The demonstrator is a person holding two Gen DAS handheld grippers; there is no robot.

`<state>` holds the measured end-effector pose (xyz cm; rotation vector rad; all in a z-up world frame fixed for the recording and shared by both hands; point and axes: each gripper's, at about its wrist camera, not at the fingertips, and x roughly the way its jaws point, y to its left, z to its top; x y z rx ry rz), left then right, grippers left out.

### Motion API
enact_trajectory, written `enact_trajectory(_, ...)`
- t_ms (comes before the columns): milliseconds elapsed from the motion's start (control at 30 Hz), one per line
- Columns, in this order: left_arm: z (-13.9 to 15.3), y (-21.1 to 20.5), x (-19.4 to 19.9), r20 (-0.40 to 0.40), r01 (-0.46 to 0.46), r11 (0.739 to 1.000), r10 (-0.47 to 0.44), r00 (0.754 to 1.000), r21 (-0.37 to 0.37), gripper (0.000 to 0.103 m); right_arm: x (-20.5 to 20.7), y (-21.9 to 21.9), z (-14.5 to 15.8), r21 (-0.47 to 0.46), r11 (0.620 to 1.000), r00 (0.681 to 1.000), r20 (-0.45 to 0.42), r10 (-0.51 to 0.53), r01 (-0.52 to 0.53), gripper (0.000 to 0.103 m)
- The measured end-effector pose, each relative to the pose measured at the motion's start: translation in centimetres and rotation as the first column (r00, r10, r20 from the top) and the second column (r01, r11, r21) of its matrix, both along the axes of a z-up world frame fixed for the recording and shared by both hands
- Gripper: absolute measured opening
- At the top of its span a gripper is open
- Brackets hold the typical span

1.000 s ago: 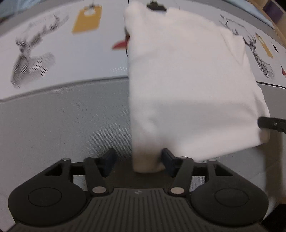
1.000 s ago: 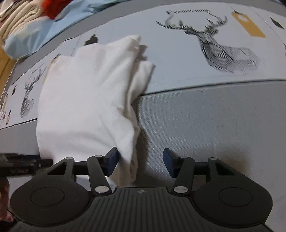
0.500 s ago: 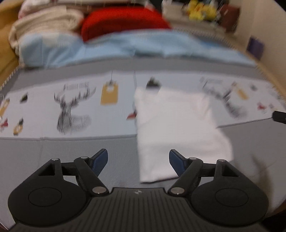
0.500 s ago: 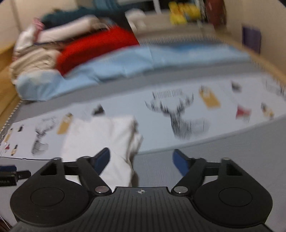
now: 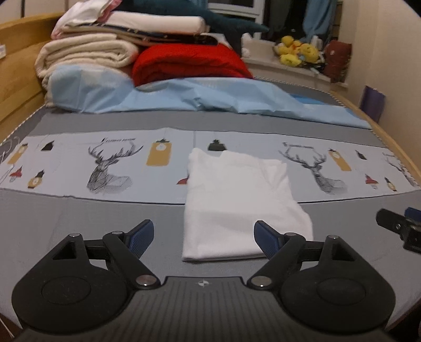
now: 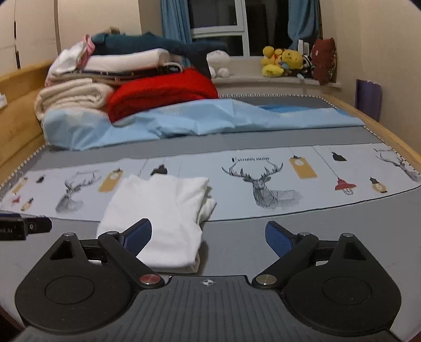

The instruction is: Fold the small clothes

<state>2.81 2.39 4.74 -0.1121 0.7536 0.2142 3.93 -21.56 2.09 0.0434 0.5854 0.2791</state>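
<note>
the white garment (image 5: 236, 205) lies folded into a neat rectangle on the bed (image 5: 86, 218), straddling the edge between the plain grey cover and the pale printed strip with deer heads (image 5: 110, 168) and lantern motifs. its near hem sits on the grey part, its far end on the print, just beside a small black lamp motif (image 5: 217, 145). from the right wrist view the garment's right side shows stacked layers and a bit of loose fabric poking out at the fold (image 6: 208, 202).

left gripper (image 5: 204, 238) hovers above the bed in front of the garment — jaws spreading wide, nothing between the blue pads, cloth not touched. right gripper (image 6: 209, 236) likewise — jaws spreading, pads clear of the cloth; its left finger only overlaps the garment's near right corner in the picture. each gripper's tip shows at the edge of the other's view.

behind the printed strip a crumpled light blue sheet (image 5: 210, 97) runs across the bed. past it a red blanket (image 5: 189, 63), a rolled cream blanket (image 5: 84, 55) and a stack of folded linen with a dark teal plush shark (image 6: 163, 47) on top. yellow plush toys (image 6: 281, 61) sit on the windowsill, blue curtains (image 6: 173, 19) above. wooden bed frame (image 5: 15, 79) on the left.
</note>
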Motion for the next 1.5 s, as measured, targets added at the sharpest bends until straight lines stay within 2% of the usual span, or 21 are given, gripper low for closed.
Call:
enact_trajectory(67,-0.3,0.3,0.4,-0.009,-0.016,1.000,0.016,1.000,-0.008,0.088,0.0,0.3,-0.5,0.001,1.000,1.000,0.003,0.010,-0.010,0.094)
enact_trajectory(133,-0.5,0.4,0.5,-0.017,-0.022,1.000,0.022,1.000,-0.015,0.088,0.4,0.8,-1.2,-0.014,1.000,0.999,-0.039,0.012,-0.013,0.094)
enact_trajectory(500,-0.9,0.4,0.8,-0.037,-0.014,0.999,0.012,0.999,-0.035,0.089,0.5,2.9,-1.9,-0.053,0.995,0.996,-0.045,0.077,-0.079,0.094)
enact_trajectory(1500,-1.0,0.3,0.6,-0.036,-0.002,0.999,0.000,0.999,-0.044,0.089,0.8,2.7,-2.2,-0.035,0.996,0.995,-0.065,0.077,-0.080,0.094)
